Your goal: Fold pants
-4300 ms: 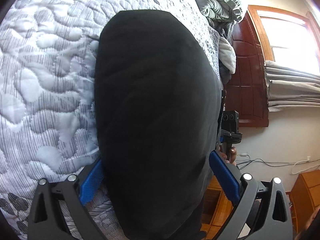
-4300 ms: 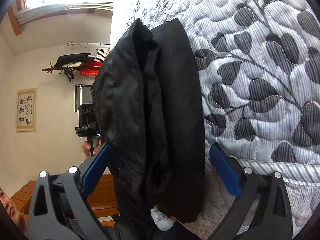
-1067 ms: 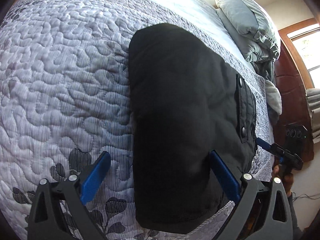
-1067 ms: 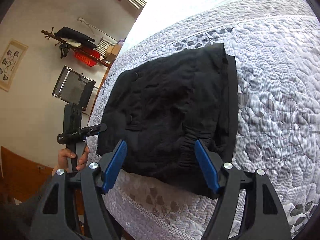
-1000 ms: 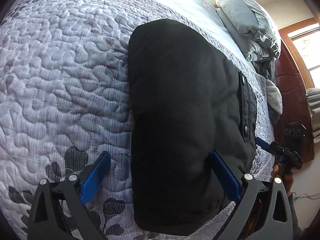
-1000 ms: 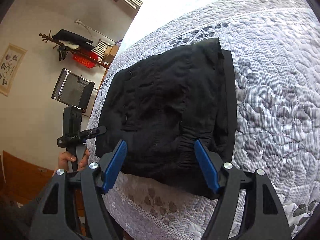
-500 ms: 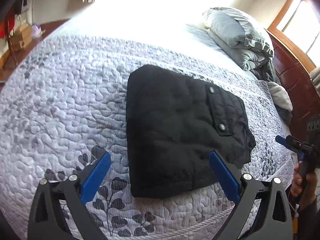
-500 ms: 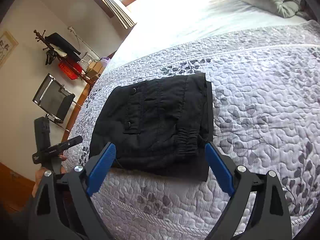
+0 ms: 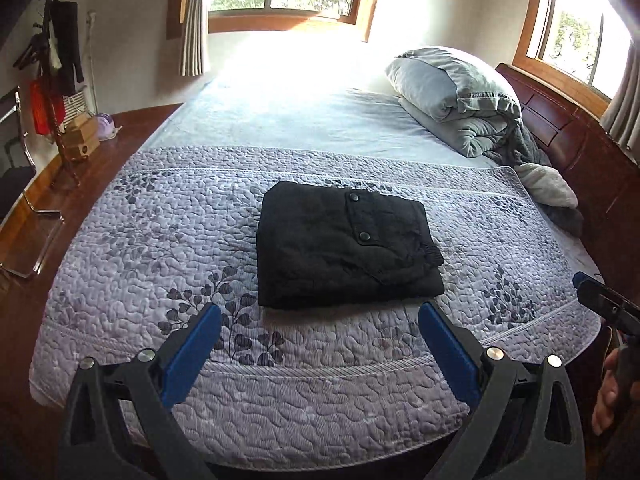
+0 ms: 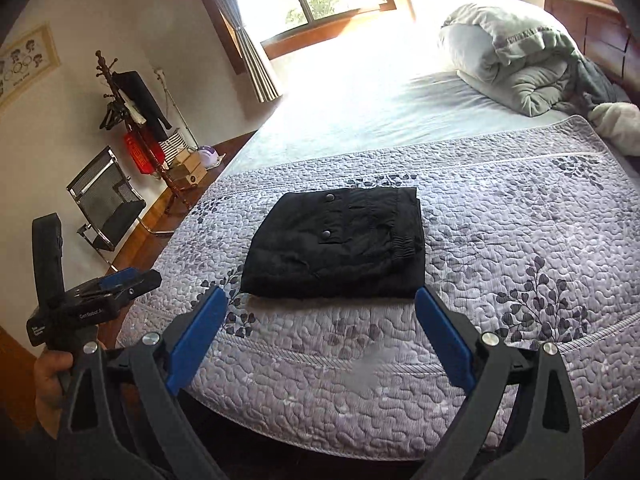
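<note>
The black pants [image 9: 344, 246] lie folded into a compact rectangle on the grey quilted bedspread [image 9: 160, 248], pocket snaps facing up. They also show in the right wrist view [image 10: 340, 244]. My left gripper [image 9: 318, 316] is open and empty, held back from the near edge of the pants. My right gripper [image 10: 322, 300] is open and empty too, just short of the pants' near edge. The left gripper shows from the side in the right wrist view [image 10: 116, 284], off the bed's left corner. The right gripper's tip shows at the right edge of the left wrist view [image 9: 600, 300].
A rolled grey duvet and pillow [image 9: 460, 96] lie at the head of the bed by the wooden headboard [image 9: 568, 136]. A coat rack [image 10: 132, 120], a chair [image 10: 108, 204] and boxes stand on the wooden floor left of the bed.
Both grippers have pulled up and back from the pants, which were between the jaws a second ago. The folded pants stay flat on the bed.
</note>
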`<action>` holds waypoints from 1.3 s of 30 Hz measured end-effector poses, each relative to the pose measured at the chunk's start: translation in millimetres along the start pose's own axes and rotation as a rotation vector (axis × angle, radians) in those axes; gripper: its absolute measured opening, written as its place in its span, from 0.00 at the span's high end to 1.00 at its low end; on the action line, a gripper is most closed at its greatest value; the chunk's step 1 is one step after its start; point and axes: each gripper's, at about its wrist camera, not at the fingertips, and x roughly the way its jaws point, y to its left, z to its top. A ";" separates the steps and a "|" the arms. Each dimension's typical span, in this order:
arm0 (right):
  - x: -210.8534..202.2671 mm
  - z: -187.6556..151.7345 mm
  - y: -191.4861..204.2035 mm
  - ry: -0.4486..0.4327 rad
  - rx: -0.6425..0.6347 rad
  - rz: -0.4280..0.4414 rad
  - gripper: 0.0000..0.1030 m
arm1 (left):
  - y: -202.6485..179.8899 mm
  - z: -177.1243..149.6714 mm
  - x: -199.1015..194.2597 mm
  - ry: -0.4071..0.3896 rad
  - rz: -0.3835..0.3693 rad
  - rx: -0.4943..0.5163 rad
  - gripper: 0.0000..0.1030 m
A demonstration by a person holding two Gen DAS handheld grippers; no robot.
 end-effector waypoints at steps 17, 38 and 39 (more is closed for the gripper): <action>-76.0 -37.2 48.7 -0.067 -0.034 0.063 0.08 | -33.2 -32.1 -119.9 -0.108 0.193 0.004 0.03; -110.6 -53.6 86.3 -0.178 -0.175 -0.018 0.05 | -26.4 -51.3 -165.4 -0.214 0.151 -0.029 0.03; -109.7 -53.6 86.4 -0.177 -0.178 -0.019 0.05 | -27.3 -52.2 -165.5 -0.218 0.158 -0.024 0.03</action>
